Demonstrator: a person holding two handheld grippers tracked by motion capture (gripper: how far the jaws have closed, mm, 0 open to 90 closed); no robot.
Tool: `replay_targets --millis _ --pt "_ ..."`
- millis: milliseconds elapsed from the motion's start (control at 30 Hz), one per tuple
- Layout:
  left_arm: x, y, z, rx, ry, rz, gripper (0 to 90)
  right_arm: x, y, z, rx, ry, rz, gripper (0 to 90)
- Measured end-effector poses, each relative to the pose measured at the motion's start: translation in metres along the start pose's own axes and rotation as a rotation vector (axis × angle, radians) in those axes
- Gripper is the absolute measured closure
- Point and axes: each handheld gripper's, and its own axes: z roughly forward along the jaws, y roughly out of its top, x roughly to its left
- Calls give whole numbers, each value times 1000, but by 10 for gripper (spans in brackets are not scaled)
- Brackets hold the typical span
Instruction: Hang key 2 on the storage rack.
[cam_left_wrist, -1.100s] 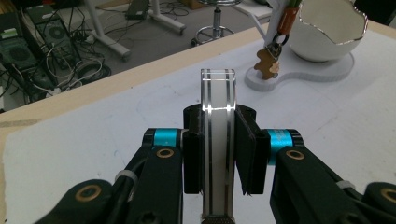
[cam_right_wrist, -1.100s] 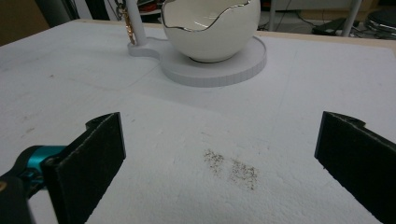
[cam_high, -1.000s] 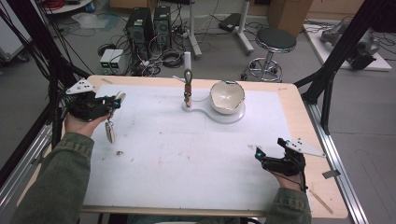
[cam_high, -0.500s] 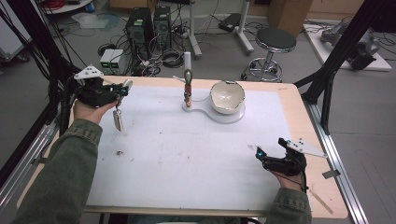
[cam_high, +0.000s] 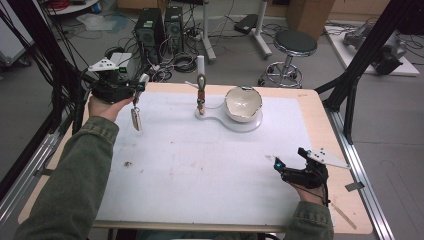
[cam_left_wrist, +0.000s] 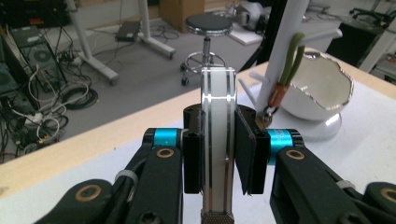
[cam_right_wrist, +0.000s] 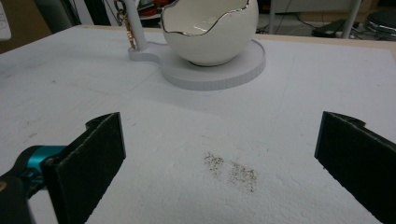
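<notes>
occluded: metal tool (cam_left_wrist: 217, 140) mid-section behind pads | cropped: lower end, bottom edge

We are seeing a wooden table (cam_high: 320, 112) carrying a white mat (cam_high: 210, 170), with a white stand (cam_high: 235, 122) sitting on it.

Even, diffuse light from overhead fills the room, leaving only faint shadows on the white mat (cam_high: 210, 165). Glare streaks the bowl (cam_left_wrist: 322, 88) at two o'clock in the left gripper view. All views are soft and grainy, with backgrounds blurred toward twelve o'clock.
</notes>
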Motion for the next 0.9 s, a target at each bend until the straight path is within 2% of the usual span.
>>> replay_targets --millis 100,400,700,900 --pt "1 3 6 0 1 -13 741 0 0 0 -3 -1 3 6" --pt "1 11 20 6 7 -11 741 0 -1 0 5 3 5 6" --pt "-4 28 36 -3 8 -14 741 -1 -1 1 4 2 8 6" --pt "-8 43 53 0 10 -13 741 -3 -2 -1 -3 -6 8 5"
